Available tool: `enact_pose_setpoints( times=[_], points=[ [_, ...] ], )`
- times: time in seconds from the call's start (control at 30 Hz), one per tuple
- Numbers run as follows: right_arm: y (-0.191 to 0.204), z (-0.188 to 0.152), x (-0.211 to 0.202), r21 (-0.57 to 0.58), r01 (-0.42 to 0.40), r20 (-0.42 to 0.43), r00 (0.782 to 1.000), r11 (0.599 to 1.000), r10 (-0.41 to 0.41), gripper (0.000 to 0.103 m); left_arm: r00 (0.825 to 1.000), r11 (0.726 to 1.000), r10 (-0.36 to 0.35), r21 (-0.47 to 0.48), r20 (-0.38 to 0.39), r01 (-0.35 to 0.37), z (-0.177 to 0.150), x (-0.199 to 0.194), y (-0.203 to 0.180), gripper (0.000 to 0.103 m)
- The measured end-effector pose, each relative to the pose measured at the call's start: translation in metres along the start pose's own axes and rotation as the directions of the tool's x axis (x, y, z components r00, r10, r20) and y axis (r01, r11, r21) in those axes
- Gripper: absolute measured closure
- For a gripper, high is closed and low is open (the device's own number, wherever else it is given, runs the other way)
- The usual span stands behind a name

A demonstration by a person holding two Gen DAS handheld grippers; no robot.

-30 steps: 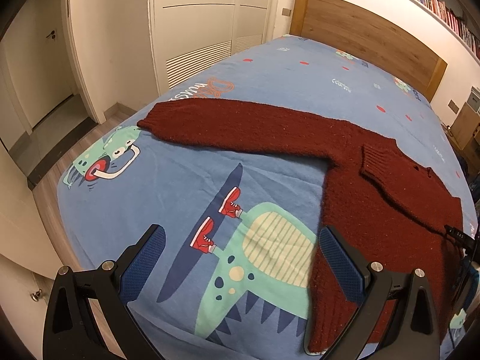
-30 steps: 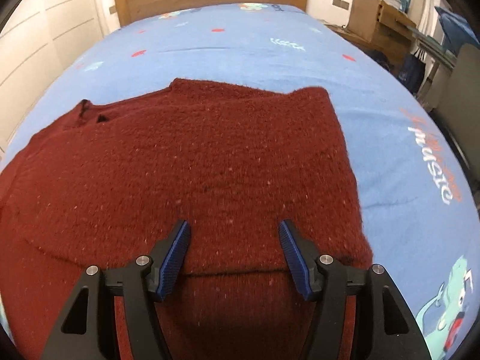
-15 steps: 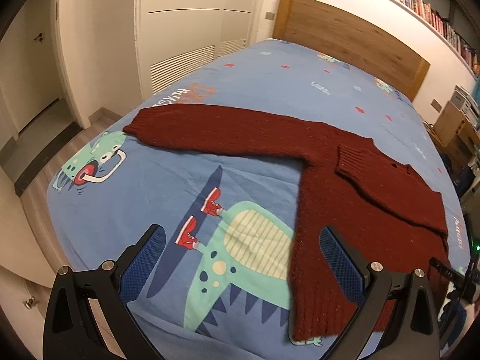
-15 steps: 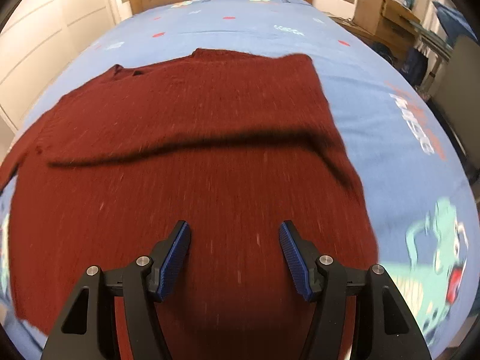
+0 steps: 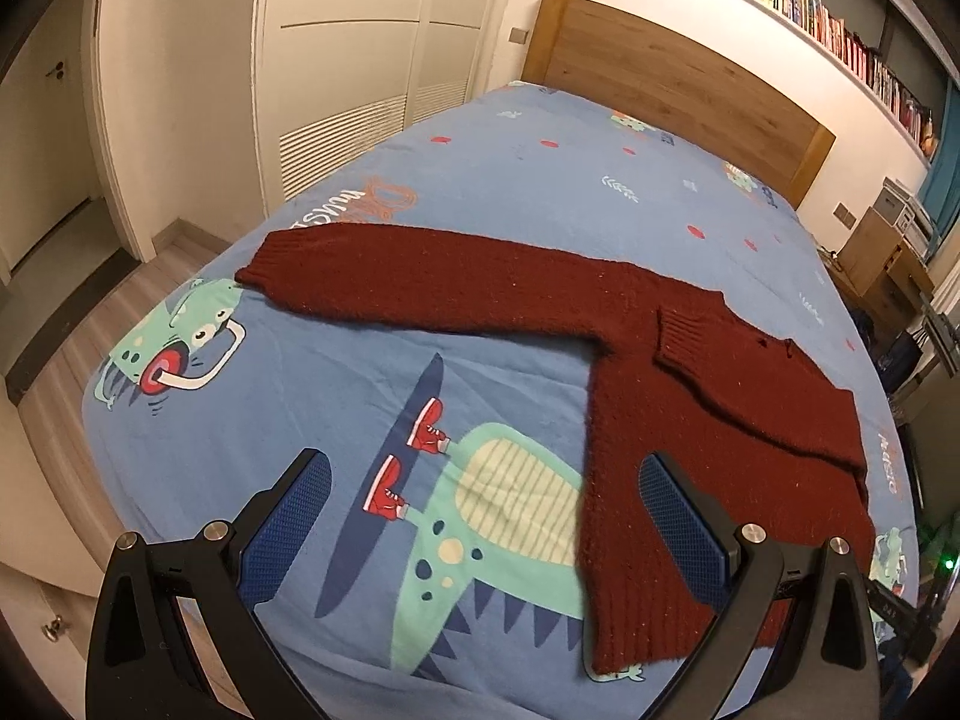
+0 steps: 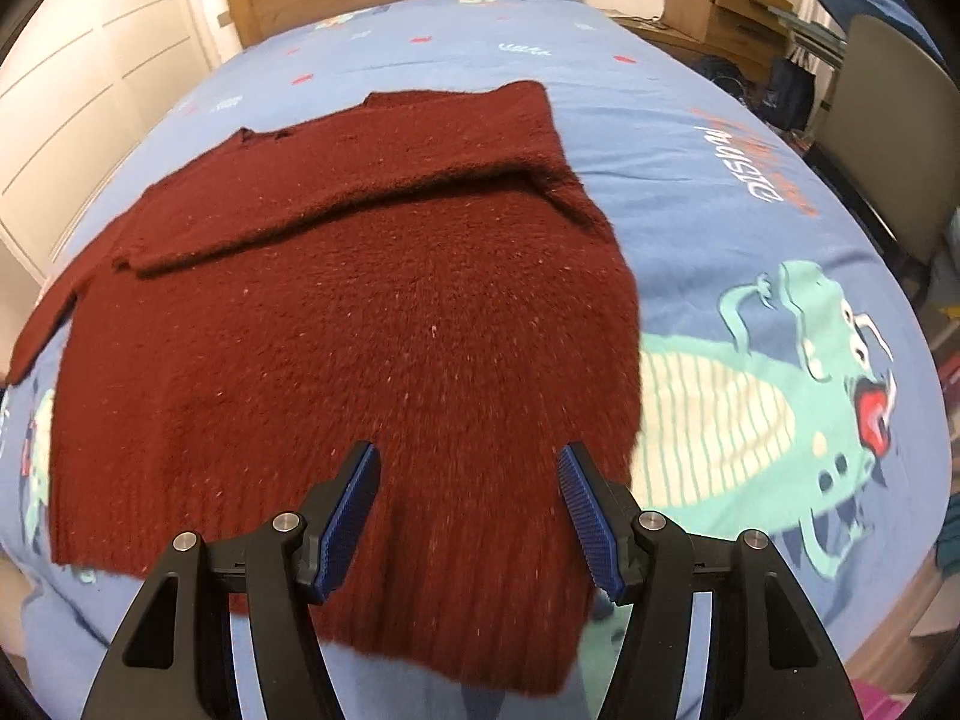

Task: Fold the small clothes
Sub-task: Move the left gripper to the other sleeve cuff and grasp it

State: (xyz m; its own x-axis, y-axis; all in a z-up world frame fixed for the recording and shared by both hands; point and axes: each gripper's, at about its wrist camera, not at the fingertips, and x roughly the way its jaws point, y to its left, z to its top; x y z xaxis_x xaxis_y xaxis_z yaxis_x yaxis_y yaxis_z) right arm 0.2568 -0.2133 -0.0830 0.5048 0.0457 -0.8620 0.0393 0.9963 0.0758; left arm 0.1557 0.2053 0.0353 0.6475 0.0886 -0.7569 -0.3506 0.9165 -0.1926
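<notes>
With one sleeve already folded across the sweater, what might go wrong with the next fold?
The folded sleeve lies loose on the sweater; pulling the body may slide it off. The other sleeve stretches far toward the bed edge, a long reach for the open left gripper, and could sag or twist when lifted.

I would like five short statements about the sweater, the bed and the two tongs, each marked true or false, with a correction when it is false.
1. A dark red sweater lies on the blue cartoon bedsheet. True.
2. Both sleeves are folded over the body. False: one sleeve lies stretched out flat to the side; only the other sleeve is folded across the chest.
3. The right tongs grip the hem. False: they are open, holding nothing.
4. The left tongs are open and empty. True.
5. The headboard is metal. False: it is wood.
</notes>
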Motion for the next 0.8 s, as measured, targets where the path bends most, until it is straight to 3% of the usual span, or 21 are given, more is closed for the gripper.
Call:
enact_pose_setpoints(
  times=[0.3, 0.5, 0.63, 0.8],
  points=[
    [0.004, -0.008, -0.009, 0.022, 0.024, -0.011, 1.0, 0.999, -0.024, 0.039, 0.997, 0.999, 0.007, -0.052, -0.074, -0.01, 0.005, 0.036, 0.044, 0.002],
    [0.015, -0.005, 0.001, 0.014, 0.031, -0.034, 0.999, 0.999, -0.031, 0.039, 0.995, 0.991, 0.007, -0.135, -0.102, -0.021, 0.019, 0.067, 0.084, 0.002],
    [0.02, -0.004, 0.012, 0.006, 0.033, -0.054, 0.998, 0.999, -0.033, 0.039, 0.993, 0.972, -0.057, -0.233, -0.105, 0.032, 0.03, 0.087, 0.114, 0.002],
    [0.019, -0.003, 0.023, 0.009, 0.038, -0.081, 0.996, 0.999, -0.037, 0.039, 0.978, 0.911, -0.191, -0.385, -0.083, 0.146, 0.043, 0.113, 0.148, 0.002]
  ],
)
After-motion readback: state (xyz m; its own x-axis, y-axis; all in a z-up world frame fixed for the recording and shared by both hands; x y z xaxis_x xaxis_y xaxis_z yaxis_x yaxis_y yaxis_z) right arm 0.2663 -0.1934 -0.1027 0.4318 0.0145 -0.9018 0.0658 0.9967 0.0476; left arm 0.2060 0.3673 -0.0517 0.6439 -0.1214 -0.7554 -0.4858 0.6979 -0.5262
